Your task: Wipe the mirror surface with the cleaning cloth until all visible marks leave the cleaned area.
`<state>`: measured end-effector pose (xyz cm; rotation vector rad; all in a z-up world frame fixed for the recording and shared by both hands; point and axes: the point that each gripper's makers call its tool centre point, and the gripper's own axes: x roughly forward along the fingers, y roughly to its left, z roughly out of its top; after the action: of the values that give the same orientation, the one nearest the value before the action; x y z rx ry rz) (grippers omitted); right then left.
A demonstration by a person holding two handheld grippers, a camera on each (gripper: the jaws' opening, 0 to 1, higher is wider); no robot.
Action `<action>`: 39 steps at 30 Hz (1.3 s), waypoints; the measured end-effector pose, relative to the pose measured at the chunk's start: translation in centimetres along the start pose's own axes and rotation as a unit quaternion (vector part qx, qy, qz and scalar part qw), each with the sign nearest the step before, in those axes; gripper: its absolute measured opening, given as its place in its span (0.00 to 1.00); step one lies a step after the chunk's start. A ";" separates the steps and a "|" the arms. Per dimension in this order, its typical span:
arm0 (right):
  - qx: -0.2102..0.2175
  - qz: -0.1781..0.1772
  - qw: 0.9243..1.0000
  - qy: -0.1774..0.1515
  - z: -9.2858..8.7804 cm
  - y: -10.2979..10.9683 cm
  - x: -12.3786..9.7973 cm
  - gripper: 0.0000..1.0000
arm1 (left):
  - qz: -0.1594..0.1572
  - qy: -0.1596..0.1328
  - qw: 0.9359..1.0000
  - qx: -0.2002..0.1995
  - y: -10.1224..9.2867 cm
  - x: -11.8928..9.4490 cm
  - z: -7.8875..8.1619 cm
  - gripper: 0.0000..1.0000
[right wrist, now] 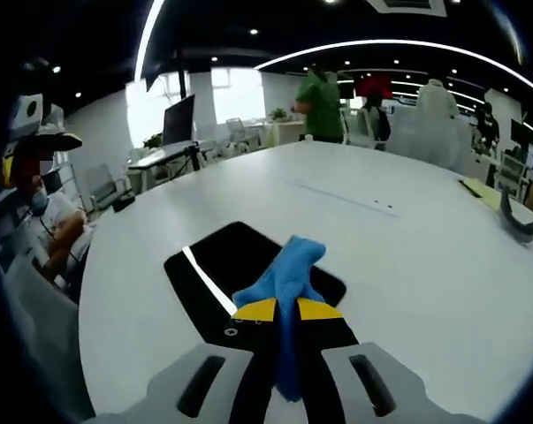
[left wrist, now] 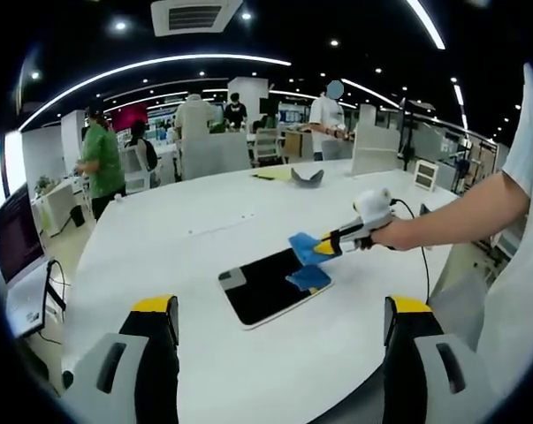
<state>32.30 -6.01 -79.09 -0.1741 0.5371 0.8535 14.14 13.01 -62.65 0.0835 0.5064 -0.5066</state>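
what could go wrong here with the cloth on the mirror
1. The mirror lies loose on the table, and the left claw hangs open, off it; wiping may slide it.
2. The right claw pinches only part of the blue cloth, so its tips might scrape the glass.

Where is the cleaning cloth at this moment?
The blue cleaning cloth is clamped in the right gripper, draped onto the dark mirror on the white table; the left gripper view shows it at the mirror's right edge.
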 end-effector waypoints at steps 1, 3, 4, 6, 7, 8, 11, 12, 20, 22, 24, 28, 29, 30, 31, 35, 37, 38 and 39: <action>0.000 0.001 1.000 0.000 0.1 0.1 0.2 0.02 | 0.000 0.000 1.000 -0.001 0.1 0.0 0.0 0.97; -0.004 0.007 1.000 0.002 0.3 0.6 0.5 0.02 | 0.001 0.000 1.000 -0.001 0.1 -0.1 -0.1 0.97; -0.006 0.009 1.000 0.002 0.4 0.7 0.7 0.02 | 0.002 0.000 1.000 0.000 0.2 -0.1 -0.1 0.97; -0.007 0.011 1.000 0.006 0.4 1.0 1.1 0.02 | 0.003 0.001 1.000 -0.002 0.2 -0.1 -0.1 0.97; -0.005 0.010 1.000 0.006 0.5 1.0 1.3 0.02 | 0.004 0.001 1.000 -0.001 0.3 -0.1 -0.2 0.97; 0.000 0.011 1.000 0.006 0.6 1.1 1.5 0.02 | 0.005 0.000 1.000 0.001 0.4 -0.2 -0.2 0.97; -0.003 0.014 1.000 0.007 1.0 1.5 2.0 0.02 | 0.005 0.002 1.000 -0.004 0.4 -0.2 -0.3 0.97; -0.003 0.016 1.000 0.007 1.0 1.6 2.2 0.02 | 0.004 0.000 1.000 -0.004 0.3 -0.2 -0.2 0.97; -0.013 0.022 1.000 0.010 1.5 1.8 3.4 0.01 | 0.002 0.008 1.000 -0.004 0.8 0.3 -1.1 0.96; -0.014 0.025 1.000 0.009 1.7 1.9 3.8 0.01 | 0.002 0.007 1.000 -0.007 0.7 0.3 -1.0 0.96; -0.014 0.027 0.999 0.009 1.9 2.1 4.2 0.02 | 0.003 0.004 1.000 -0.006 0.7 0.2 -0.8 0.97; -0.018 0.031 0.999 0.012 2.1 2.3 4.9 0.02 | 0.004 0.003 1.000 -0.006 0.7 0.2 -0.5 0.97; -0.027 0.031 0.999 0.015 2.0 2.3 5.1 0.02 | 0.004 0.002 1.000 -0.006 0.7 0.1 -0.5 0.97; -0.038 0.031 0.999 0.017 2.1 2.5 5.3 0.01 | 0.006 0.002 1.000 -0.005 0.9 0.0 -0.4 0.97; -0.034 0.033 0.999 0.016 2.2 2.6 5.5 0.01 | 0.008 0.002 1.000 -0.005 1.0 0.0 -0.4 0.97; -0.032 0.042 0.999 0.010 3.0 3.1 6.2 0.01 | 0.012 0.002 1.000 -0.008 1.3 -0.2 -0.5 0.97; -0.035 0.046 0.998 0.010 3.2 3.3 6.6 0.01 | 0.012 0.004 1.000 -0.008 1.3 -0.2 -0.6 0.96; -0.035 0.046 0.998 0.010 3.3 3.3 6.8 0.01 | 0.012 0.003 1.000 -0.008 1.3 -0.2 -0.6 0.96; -0.032 0.049 0.998 0.010 3.5 3.4 7.0 0.01 | 0.011 0.004 1.000 -0.008 1.3 -0.1 -0.6 0.96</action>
<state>34.79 2.14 -79.55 -0.2170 0.5406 0.9655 14.39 14.33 -63.19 0.0762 0.5162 -0.4799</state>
